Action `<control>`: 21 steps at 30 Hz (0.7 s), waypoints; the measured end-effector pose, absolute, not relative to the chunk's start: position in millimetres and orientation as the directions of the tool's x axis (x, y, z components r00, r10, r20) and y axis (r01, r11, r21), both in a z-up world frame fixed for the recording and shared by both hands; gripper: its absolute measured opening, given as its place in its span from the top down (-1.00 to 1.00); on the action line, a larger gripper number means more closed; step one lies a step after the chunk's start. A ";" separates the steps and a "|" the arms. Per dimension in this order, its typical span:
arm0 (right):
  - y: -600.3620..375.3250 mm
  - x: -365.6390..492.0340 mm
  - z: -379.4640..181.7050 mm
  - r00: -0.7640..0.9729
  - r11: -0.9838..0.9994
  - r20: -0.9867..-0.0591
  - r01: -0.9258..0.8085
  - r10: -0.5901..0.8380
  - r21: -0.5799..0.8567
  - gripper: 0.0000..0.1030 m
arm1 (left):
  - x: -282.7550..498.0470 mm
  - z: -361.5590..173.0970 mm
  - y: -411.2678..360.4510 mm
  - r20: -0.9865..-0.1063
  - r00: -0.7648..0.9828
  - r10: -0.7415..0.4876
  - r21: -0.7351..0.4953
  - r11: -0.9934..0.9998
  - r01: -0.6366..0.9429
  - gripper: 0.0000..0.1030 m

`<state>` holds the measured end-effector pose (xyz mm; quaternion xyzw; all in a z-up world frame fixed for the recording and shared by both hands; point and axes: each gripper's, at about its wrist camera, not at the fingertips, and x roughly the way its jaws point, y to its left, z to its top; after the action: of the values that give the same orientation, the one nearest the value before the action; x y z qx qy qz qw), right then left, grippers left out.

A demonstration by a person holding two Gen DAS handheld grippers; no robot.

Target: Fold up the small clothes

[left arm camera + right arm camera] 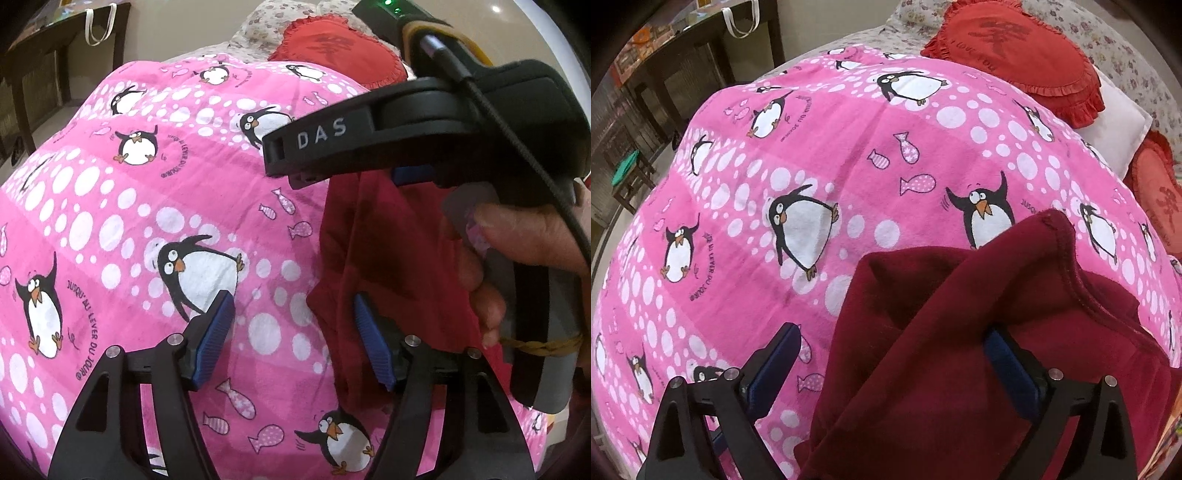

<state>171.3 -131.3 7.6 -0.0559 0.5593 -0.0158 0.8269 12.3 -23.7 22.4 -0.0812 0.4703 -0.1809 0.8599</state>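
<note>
Maroon garment (960,350) lies bunched on the pink penguin blanket (812,147), draped over your right gripper (890,373), whose jaws stand apart, grasping nothing. Your left gripper (295,343) is likewise spread beside it. Spreading it flat seems next: pinch an edge.

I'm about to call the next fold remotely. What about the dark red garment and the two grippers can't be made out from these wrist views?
- Dark red garment: right wrist view, its lower part is cut off by the frame edge and the right gripper, so its type and full outline are unknown.
- Same garment, left wrist view: the right gripper's body and the holding hand cover its far side.
- Left gripper: open; whether its right finger touches the cloth is unclear.
</note>
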 end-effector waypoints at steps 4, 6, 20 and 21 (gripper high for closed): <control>-125.9 168.3 4.4 0.380 0.988 -0.918 -0.052 -0.114 -0.144 -0.94 | 11.8 21.4 -22.8 -0.779 0.494 -0.386 -0.307 0.922 0.237 -0.32; -122.7 166.7 2.8 0.383 0.986 -0.916 -0.058 -0.122 -0.156 -0.94 | 10.8 20.9 -22.4 -0.778 0.494 -0.387 -0.310 0.921 0.235 -0.32; -121.7 165.9 0.9 0.393 0.982 -0.910 -0.070 -0.132 -0.173 -0.94 | 14.4 19.8 -23.3 -0.778 0.496 -0.385 -0.308 0.922 0.234 -0.34; -121.3 165.1 1.7 0.393 0.982 -0.910 -0.072 -0.134 -0.175 -0.94 | 14.3 19.9 -23.3 -0.778 0.496 -0.386 -0.308 0.922 0.234 -0.34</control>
<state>165.1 -121.3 1.7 -0.0934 0.5506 -0.0185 0.8293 14.3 -23.3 19.9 -0.0809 0.4687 -0.1798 0.8611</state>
